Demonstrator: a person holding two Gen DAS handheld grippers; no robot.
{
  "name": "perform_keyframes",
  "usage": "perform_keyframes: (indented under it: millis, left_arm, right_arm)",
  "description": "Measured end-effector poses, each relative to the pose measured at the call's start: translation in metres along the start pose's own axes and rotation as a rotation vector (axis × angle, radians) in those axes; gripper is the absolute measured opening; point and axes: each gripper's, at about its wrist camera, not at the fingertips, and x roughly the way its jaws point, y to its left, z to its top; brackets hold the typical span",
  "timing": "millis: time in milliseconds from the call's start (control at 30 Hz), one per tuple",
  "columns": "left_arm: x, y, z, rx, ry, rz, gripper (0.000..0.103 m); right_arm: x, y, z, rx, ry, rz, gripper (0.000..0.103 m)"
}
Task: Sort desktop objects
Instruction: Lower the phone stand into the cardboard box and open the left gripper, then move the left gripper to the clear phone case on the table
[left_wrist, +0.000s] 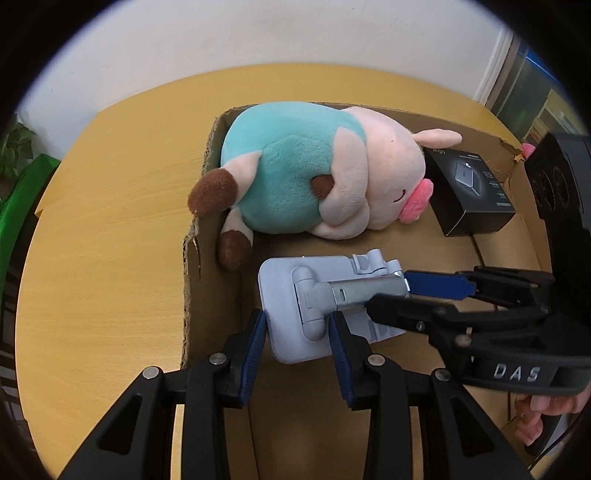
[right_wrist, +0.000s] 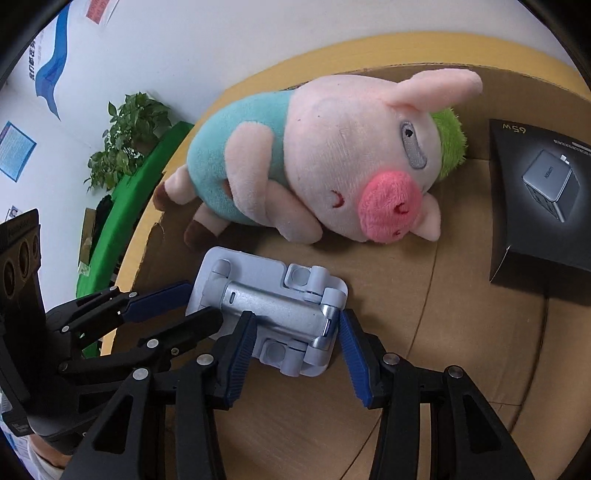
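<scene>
A folded pale-blue phone stand (left_wrist: 295, 317) (right_wrist: 273, 310) lies flat on the floor of an open cardboard box (left_wrist: 192, 266) (right_wrist: 443, 332). My left gripper (left_wrist: 297, 328) straddles its near end, jaws on both sides; contact is unclear. My right gripper (right_wrist: 295, 332) straddles the stand's metal arm from the other side, and also shows in the left wrist view (left_wrist: 388, 295). A plush pig (left_wrist: 306, 173) (right_wrist: 332, 162) in a teal shirt lies behind the stand. A black charger box (left_wrist: 469, 192) (right_wrist: 543, 206) sits at the right.
The box stands on a yellow wooden table (left_wrist: 103, 240). A green object and a potted plant (right_wrist: 125, 136) are off the table's left side. A white wall is behind. A small pink thing (left_wrist: 526, 149) sits beyond the box's right corner.
</scene>
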Motion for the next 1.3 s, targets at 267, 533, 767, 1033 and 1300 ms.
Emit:
perform_keyframes:
  millis: [267,533,767,1033,1300]
  left_arm:
    - [-0.09,0.005,-0.022,-0.043,-0.243,-0.016,0.041]
    - [-0.214,-0.041,-0.113,0.053,-0.581,-0.033,0.079]
    - [-0.216,-0.098,-0.156,0.097,-0.604,-0.085,0.079]
    - [-0.204,-0.121,-0.176,0.1,-0.554,-0.143,0.079]
    - [-0.195,-0.125,-0.188,0.086,-0.538,-0.148,0.079]
  right_arm:
    - [-0.089,0.042,-0.034,-0.163,-0.208,-0.132,0.091]
    - [-0.22,0.082,-0.146,-0.275,-0.566,-0.302,0.103]
    - [-0.256,0.074,-0.201,-0.191,-0.63,-0.44,0.103]
    - [-0.277,0.067,-0.243,-0.143,-0.651,-0.454,0.103]
    - [-0.268,0.072,-0.252,-0.19,-0.63,-0.49,0.103]
